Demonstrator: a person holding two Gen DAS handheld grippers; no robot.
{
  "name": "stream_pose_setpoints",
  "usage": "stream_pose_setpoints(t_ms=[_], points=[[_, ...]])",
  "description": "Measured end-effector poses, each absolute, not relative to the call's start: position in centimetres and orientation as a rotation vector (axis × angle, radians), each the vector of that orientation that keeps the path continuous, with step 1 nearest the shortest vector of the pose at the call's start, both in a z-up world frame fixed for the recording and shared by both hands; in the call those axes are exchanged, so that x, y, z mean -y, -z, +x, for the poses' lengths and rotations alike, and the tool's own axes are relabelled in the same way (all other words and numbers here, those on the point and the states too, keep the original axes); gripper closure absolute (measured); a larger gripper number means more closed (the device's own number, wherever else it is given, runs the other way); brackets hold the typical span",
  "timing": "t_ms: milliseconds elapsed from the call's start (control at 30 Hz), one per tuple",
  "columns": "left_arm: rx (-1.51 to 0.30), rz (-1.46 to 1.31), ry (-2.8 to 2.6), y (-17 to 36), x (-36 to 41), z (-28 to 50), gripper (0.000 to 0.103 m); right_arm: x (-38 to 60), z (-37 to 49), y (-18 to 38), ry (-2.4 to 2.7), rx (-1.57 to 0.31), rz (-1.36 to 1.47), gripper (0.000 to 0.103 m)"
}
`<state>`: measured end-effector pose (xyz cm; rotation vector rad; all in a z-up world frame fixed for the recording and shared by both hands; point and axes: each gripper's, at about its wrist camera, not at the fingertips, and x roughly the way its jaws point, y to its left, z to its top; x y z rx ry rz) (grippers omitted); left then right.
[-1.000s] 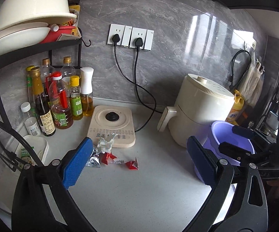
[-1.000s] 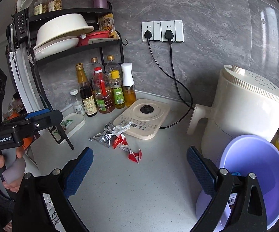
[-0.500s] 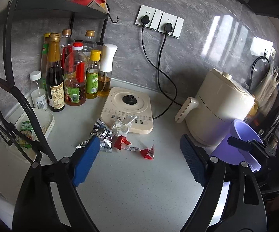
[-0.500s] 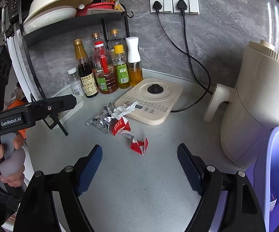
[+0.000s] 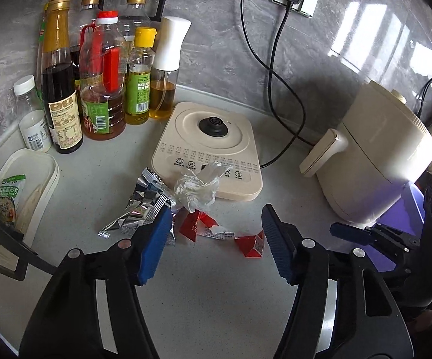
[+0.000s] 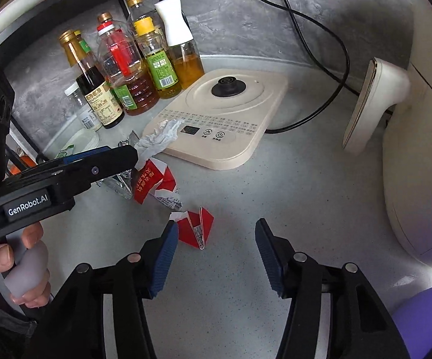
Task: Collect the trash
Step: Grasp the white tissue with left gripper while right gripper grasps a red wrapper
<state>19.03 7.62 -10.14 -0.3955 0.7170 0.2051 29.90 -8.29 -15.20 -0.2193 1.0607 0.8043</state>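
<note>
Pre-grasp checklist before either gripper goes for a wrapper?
1. Left gripper open: ok.
2. Right gripper open: ok.
3. Small folded red wrapper free on the grey countertop, apart from the pile: ok, though it lies by the right gripper's left finger, not centred.
4. Crumpled clear plastic film overlaps the cream kettle base: not ok, may drag.
5. Silver foil wrapper clear of the left fingers: cannot tell.
6. Purple bin within reach: cannot tell, only its edge shows.
</note>
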Motion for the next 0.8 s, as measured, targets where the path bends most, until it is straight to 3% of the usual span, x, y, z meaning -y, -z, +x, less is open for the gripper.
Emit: stream_pose_setpoints(t_ms=[467, 533, 600, 700, 733, 767, 800], points=[[-0.823, -0.332, -0.224, 14.2, -7.3, 25.8, 0.046, 6.3, 30.6, 17.5, -0.843, -1.093, -0.243, 0.053], [-0.827, -0.328, -0.236, 14.5, -7.6, 26.1, 0.054, 6.0, 30.5, 17.7, -0.850, -1.088, -0.243, 0.055], [-0.842, -0.333, -0.247, 14.9, -7.9, 26.3, 0.073, 5.7, 30.5, 18.2, -0.850, -1.091, -0.245, 0.064], [-0.847, -0.350, -0.251, 14.9, -8.2, 26.2, 0.096, 5.3, 30.5, 19.1, -0.852, -1.113, -0.265, 0.087], [-0.839, -0.350, -0.251, 14.7, -8.1, 26.0, 0.096, 5.3, 30.4, 19.0, -0.852, -1.106, -0.268, 0.089], [-0.829, -0.349, -0.246, 14.3, -8.1, 25.7, 0.096, 5.4, 30.3, 19.0, -0.861, -1.106, -0.266, 0.100], [-0.818, -0.349, -0.237, 14.0, -7.9, 25.5, 0.096, 5.4, 30.2, 18.8, -0.868, -1.106, -0.264, 0.100]])
